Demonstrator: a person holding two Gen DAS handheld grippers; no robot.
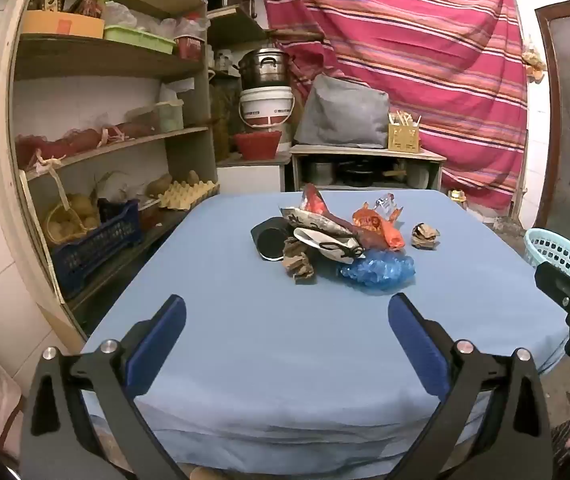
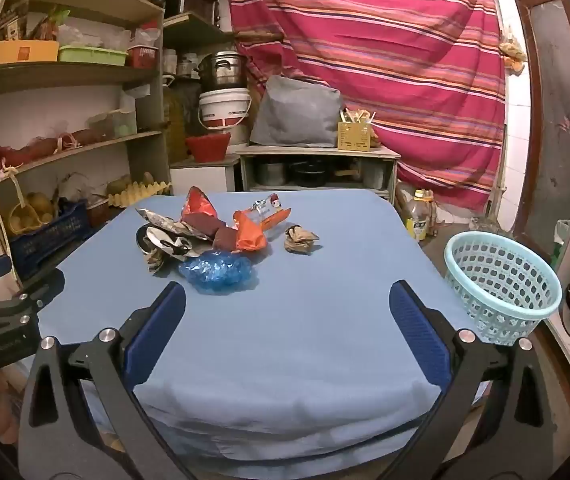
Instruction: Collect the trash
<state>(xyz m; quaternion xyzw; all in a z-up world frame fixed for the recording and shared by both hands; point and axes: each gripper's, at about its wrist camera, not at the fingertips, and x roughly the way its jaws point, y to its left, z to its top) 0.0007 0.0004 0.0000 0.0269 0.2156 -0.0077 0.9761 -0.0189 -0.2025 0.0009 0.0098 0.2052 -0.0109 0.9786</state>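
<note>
A pile of trash lies mid-table on the blue cloth (image 1: 245, 340): a crumpled blue plastic bag (image 1: 379, 269) (image 2: 217, 270), an orange wrapper (image 1: 377, 226) (image 2: 251, 232), a brown paper wad (image 1: 300, 261), a black round lid (image 1: 269, 240), silver printed wrappers (image 2: 169, 228). A separate crumpled brown paper ball (image 1: 425, 235) (image 2: 301, 238) lies to the right. A light-blue basket (image 2: 501, 280) (image 1: 561, 254) stands at the table's right edge. My left gripper (image 1: 287, 322) and right gripper (image 2: 287, 308) are open and empty, near the front edge, short of the pile.
Shelves with boxes, potatoes, an egg tray and a blue crate (image 1: 93, 244) stand on the left. A low cabinet (image 2: 317, 168), bucket and pots stand behind the table. A striped red cloth hangs at the back. A bottle (image 2: 419, 216) stands on the floor to the right.
</note>
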